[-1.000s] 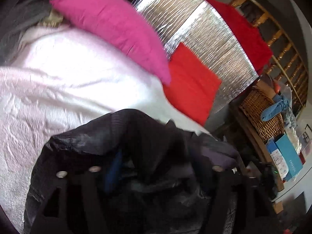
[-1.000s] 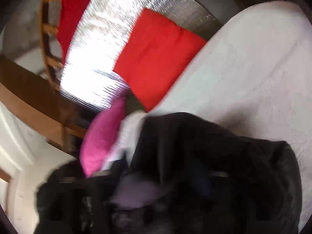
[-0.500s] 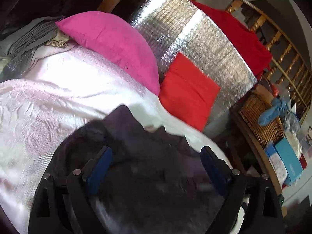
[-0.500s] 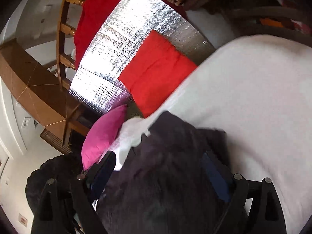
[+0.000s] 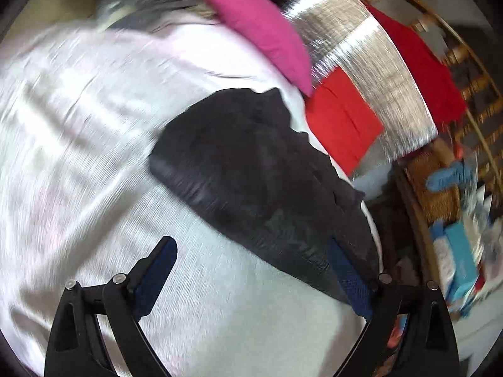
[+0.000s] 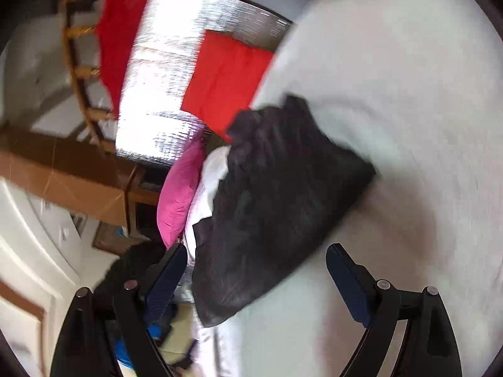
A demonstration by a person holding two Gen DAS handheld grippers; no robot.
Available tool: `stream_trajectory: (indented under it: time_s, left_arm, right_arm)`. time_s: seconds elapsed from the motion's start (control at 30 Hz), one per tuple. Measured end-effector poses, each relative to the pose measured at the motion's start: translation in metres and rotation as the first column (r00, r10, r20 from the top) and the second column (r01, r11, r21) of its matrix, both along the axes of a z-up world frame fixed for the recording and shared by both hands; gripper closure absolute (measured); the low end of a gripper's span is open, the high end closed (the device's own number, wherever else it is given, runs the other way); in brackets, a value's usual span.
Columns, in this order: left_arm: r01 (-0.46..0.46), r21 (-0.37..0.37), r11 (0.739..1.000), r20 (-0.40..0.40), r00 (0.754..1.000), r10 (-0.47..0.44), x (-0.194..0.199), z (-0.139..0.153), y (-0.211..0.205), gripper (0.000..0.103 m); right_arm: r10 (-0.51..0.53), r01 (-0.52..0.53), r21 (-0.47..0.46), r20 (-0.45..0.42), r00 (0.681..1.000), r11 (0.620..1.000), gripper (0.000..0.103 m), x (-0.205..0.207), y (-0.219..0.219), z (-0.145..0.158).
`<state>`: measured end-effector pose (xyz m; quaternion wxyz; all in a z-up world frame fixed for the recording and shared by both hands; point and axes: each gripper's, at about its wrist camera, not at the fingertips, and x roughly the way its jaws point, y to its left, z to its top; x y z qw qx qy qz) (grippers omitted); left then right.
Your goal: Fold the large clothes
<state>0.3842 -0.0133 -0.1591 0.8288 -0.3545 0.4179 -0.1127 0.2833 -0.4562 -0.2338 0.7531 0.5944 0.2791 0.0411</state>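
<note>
White bed (image 5: 94, 157); folded black garment (image 5: 257, 169) ahead of both grippers' wide, empty fingers (image 5: 157, 267). Risk: its far edge overhangs the bedside; a nudge could slide it off.

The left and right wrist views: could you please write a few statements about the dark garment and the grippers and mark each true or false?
1. The dark garment lies on the white bedspread. True.
2. The left gripper is shut on the garment. False: its fingers stand wide apart, holding nothing.
3. The right gripper is open. True.
4. The pink pillow lies on top of the garment. False: it sits beyond it, near the red cushion.
5. The garment is spread out flat at full length. False: it forms a compact folded bundle.
</note>
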Motion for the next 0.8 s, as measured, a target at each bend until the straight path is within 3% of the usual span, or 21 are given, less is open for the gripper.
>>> stream_trajectory:
  time_s: [0.07, 0.17, 0.33, 0.53, 0.8]
  left_arm:
    - [-0.034, -0.019, 0.999, -0.013, 0.999, 0.034, 0.004, -0.005, 0.006, 0.007]
    - [-0.074, 0.001, 0.997, -0.039, 0.997, 0.074, 0.017, -0.016, 0.007, 0.007]
    - [-0.142, -0.102, 0.985, -0.123, 0.984, 0.129, 0.043, -0.037, 0.013, 0.007]
    - [-0.232, -0.153, 0.960, -0.164, 0.964, 0.207, 0.065, -0.054, 0.022, 0.007]
    - [-0.237, -0.132, 0.962, -0.127, 0.967, 0.221, 0.082, -0.052, 0.010, 0.007]
  right_arm:
    - [-0.012, 0.013, 0.044, -0.013, 1.000, 0.999, 0.011, 0.001, 0.002, -0.008]
    - [-0.034, 0.035, 0.026, -0.025, 0.999, 0.999, 0.011, 0.007, 0.002, -0.013]
    - [-0.041, 0.043, 0.020, -0.061, 0.997, 0.999, 0.011, 0.027, 0.002, -0.025]
    - [-0.099, 0.095, -0.050, -0.087, 0.991, 0.994, 0.011, 0.048, -0.010, -0.033]
    - [-0.166, 0.161, -0.105, -0.044, 0.985, 0.981, 0.010, 0.068, -0.010, -0.031]
